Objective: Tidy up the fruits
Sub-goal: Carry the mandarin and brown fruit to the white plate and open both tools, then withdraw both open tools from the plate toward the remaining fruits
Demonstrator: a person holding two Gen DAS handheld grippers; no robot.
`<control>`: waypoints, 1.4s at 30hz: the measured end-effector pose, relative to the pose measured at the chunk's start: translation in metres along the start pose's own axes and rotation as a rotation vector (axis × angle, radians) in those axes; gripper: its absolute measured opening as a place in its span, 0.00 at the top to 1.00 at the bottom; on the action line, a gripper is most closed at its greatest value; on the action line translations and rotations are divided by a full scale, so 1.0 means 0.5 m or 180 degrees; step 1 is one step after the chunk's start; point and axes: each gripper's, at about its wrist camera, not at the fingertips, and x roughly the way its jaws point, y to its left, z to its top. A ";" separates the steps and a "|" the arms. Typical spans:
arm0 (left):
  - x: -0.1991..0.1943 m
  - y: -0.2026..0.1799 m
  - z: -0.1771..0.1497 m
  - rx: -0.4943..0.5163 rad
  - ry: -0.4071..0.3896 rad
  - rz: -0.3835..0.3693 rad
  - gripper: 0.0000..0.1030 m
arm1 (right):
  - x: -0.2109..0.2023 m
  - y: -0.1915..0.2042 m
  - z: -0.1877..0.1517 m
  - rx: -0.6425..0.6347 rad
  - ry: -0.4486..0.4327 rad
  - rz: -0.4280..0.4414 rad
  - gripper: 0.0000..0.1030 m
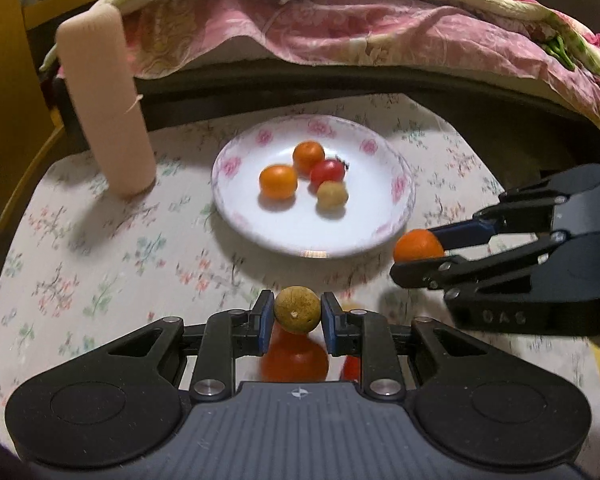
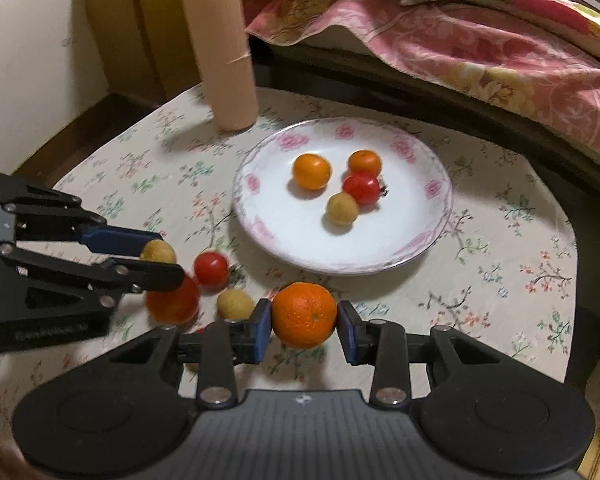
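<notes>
My left gripper [image 1: 297, 314] is shut on a small yellow-brown fruit [image 1: 297, 309], held above the table in front of the plate [image 1: 236, 216]. It also shows in the right wrist view [image 2: 162, 258] at left. My right gripper [image 2: 305, 320] is shut on an orange [image 2: 304, 315], near the plate's front rim [image 2: 432, 240]; it shows in the left wrist view [image 1: 420, 254] at right. The plate holds two oranges [image 1: 278, 181], a red tomato [image 1: 327, 172] and a yellow-brown fruit [image 1: 332, 195]. A red tomato [image 2: 211, 267], an orange-red fruit [image 2: 172, 300] and a yellow-brown fruit [image 2: 235, 304] lie on the table.
A tall pink cylinder [image 1: 106, 100] stands at the table's back left [image 2: 224, 52]. A bed with a pink floral quilt [image 1: 340, 28] runs behind the table. The floral tablecloth [image 1: 100, 260] covers the table; its edge drops off at left and right.
</notes>
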 end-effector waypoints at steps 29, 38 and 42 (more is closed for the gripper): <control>0.077 0.022 0.067 -0.0199 -0.0118 0.0033 0.49 | 0.059 -0.053 0.066 0.0177 -0.0211 -0.0214 0.59; 0.042 0.032 0.073 -0.0260 -0.0257 0.0050 0.45 | 0.021 -0.045 0.073 0.0180 -0.0431 -0.0266 0.54; 0.033 0.039 0.074 -0.0296 -0.0287 0.0084 0.44 | 0.009 -0.051 0.075 0.0239 -0.0505 -0.0284 0.54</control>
